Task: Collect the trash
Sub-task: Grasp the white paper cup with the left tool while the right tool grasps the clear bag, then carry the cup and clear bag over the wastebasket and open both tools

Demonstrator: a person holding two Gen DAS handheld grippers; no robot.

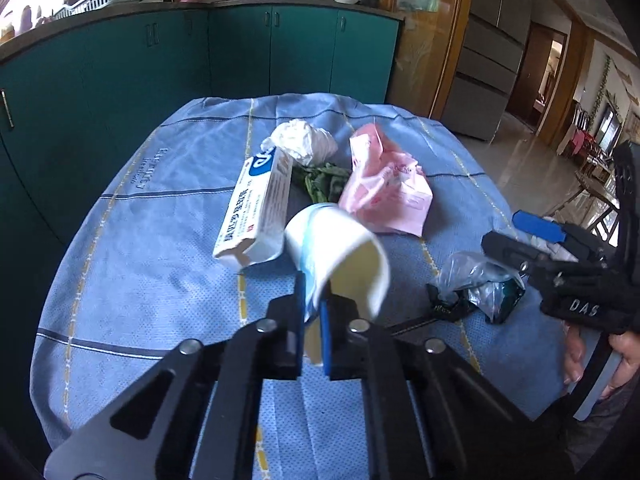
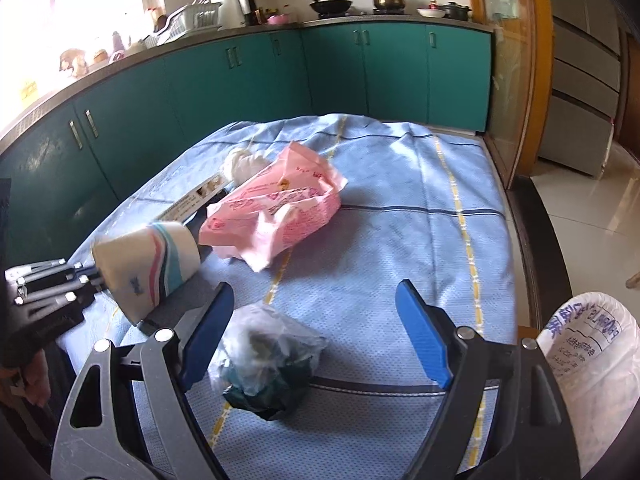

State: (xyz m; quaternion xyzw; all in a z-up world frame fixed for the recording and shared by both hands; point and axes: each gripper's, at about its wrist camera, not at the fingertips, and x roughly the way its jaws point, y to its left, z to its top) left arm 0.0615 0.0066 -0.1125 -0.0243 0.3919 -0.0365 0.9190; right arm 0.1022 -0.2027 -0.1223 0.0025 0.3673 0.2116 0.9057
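The left gripper (image 1: 311,312) is clamping the rim of the paper cup (image 1: 340,252), its pads pinching one thin wall so the cup is tipping on its side, mouth toward the camera. On the blue tablecloth (image 1: 160,240), the box (image 1: 260,208) is lying at ten o'clock from the cup, the pink bag (image 1: 384,184) at one o'clock. The right gripper (image 2: 316,320) is hovering with jaws apart over the crumpled wrapper (image 2: 268,364), probably lining up to grab it, with the white sack (image 2: 592,360) waiting at three o'clock

Pale blue cloth (image 2: 380,240) with yellow dashes and dark lines over the tabletop. Pink bag (image 2: 276,208) with red print. White cup (image 2: 148,268) banded in teal, pink and blue. White-and-blue box (image 1: 260,208). Teal cabinets (image 2: 256,80) behind, blue pads (image 2: 420,336) up front.
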